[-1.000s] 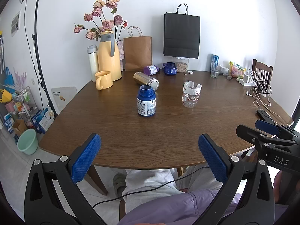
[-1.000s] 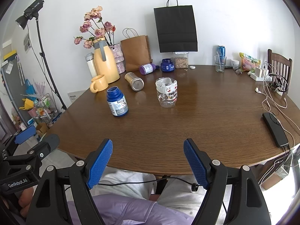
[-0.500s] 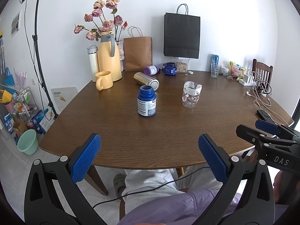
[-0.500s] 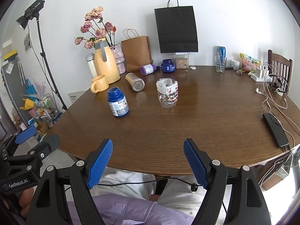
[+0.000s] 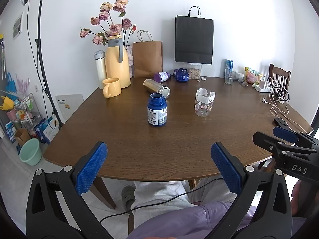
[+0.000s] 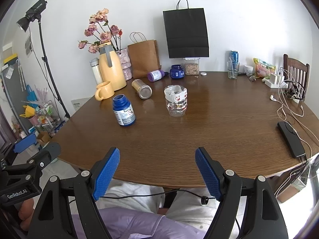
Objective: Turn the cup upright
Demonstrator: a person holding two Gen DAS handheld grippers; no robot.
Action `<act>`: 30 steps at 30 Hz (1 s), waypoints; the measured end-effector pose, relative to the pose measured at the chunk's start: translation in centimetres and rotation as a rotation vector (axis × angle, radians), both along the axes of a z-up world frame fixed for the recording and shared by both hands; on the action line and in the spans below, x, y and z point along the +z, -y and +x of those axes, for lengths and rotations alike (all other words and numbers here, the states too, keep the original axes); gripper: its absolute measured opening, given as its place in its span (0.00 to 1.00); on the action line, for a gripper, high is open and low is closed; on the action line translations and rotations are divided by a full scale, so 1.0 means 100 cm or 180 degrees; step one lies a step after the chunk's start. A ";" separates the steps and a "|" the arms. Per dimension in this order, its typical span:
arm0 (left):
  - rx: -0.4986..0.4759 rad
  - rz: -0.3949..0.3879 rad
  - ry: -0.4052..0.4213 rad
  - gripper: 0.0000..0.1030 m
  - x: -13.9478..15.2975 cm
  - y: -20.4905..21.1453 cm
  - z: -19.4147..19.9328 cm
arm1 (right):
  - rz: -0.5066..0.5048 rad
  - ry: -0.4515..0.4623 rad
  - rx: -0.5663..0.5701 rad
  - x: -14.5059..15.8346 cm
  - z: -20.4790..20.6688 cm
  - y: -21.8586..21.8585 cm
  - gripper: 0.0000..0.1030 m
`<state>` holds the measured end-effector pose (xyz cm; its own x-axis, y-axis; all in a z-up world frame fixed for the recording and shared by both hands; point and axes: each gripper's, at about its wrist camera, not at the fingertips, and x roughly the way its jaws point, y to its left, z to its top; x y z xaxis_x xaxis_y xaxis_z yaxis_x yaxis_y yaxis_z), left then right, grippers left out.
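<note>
A clear glass cup (image 5: 204,105) with small red and white figures stands on the brown table (image 5: 179,139), a white band at its top; it also shows in the right wrist view (image 6: 177,103). Which end is up I cannot tell. My left gripper (image 5: 158,168) is open and empty, held at the table's near edge, well short of the cup. My right gripper (image 6: 157,174) is open and empty, also at the near edge, with the cup straight ahead of it.
A blue bottle (image 5: 157,110) stands left of the cup. A metal can (image 5: 157,88) lies behind it. A yellow mug (image 5: 111,87), yellow jug (image 5: 117,67) and paper bags stand at the back. A phone (image 6: 291,138) and cables lie at the right edge.
</note>
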<state>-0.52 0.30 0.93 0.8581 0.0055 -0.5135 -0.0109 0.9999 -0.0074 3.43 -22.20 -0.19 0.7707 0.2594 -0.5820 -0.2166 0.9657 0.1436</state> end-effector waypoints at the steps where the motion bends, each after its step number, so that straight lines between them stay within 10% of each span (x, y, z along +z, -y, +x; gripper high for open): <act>1: 0.0001 0.0002 0.0003 1.00 0.000 0.000 0.000 | -0.0002 0.0002 -0.0001 0.000 0.000 0.000 0.79; 30: 0.0007 0.0014 0.0014 1.00 0.002 0.002 0.002 | -0.0021 0.0011 -0.0011 0.003 -0.001 0.000 0.79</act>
